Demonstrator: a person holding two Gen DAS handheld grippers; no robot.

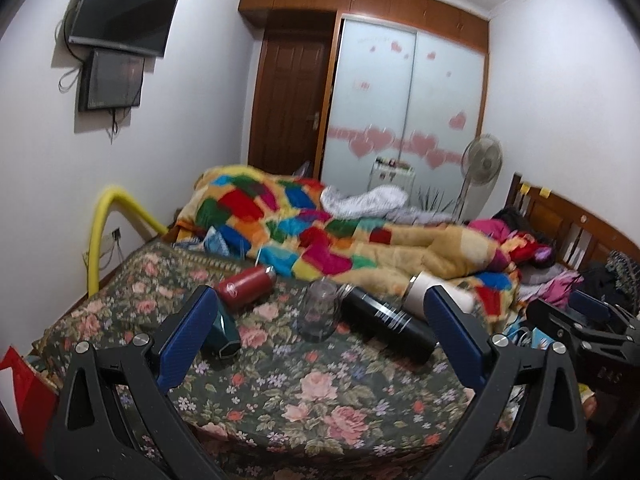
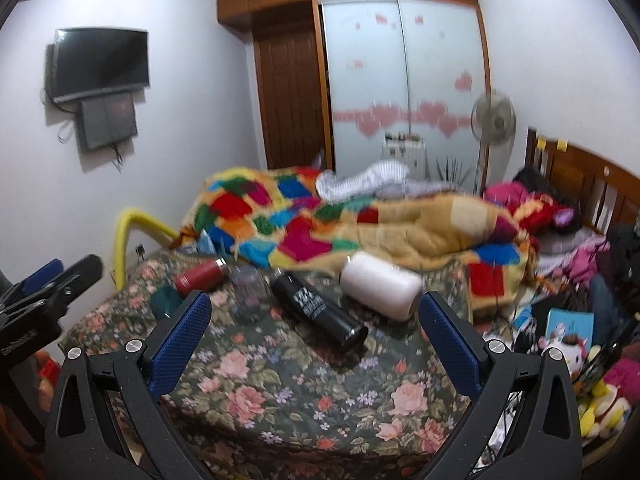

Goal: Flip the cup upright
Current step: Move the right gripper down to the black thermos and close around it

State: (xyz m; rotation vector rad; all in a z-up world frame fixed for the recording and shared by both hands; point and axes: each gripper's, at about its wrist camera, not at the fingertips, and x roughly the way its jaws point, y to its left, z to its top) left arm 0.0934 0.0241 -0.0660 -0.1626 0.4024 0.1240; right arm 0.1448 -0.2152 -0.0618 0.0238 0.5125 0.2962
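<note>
Several cups and flasks lie on their sides on the floral bedspread [image 1: 304, 396]. A clear glass cup [image 1: 320, 310] [image 2: 250, 288] lies in the middle. A black flask [image 1: 386, 326] [image 2: 320, 314] lies right of it, a white cup [image 1: 424, 294] [image 2: 380, 286] further right, a red flask [image 1: 244, 286] [image 2: 200, 276] and a dark green cup [image 1: 226, 334] [image 2: 166, 302] to the left. My left gripper [image 1: 320, 344] is open and empty, above the bed short of the glass. My right gripper [image 2: 316, 340] is open and empty, short of the black flask.
A colourful patchwork quilt [image 1: 320, 228] is heaped just behind the cups. A yellow rail [image 1: 100, 232] stands at the bed's left edge. Clothes and toys [image 2: 580, 344] crowd the right side by the wooden headboard [image 2: 592, 184]. A fan [image 2: 492, 120] and wardrobe [image 2: 404, 80] stand behind.
</note>
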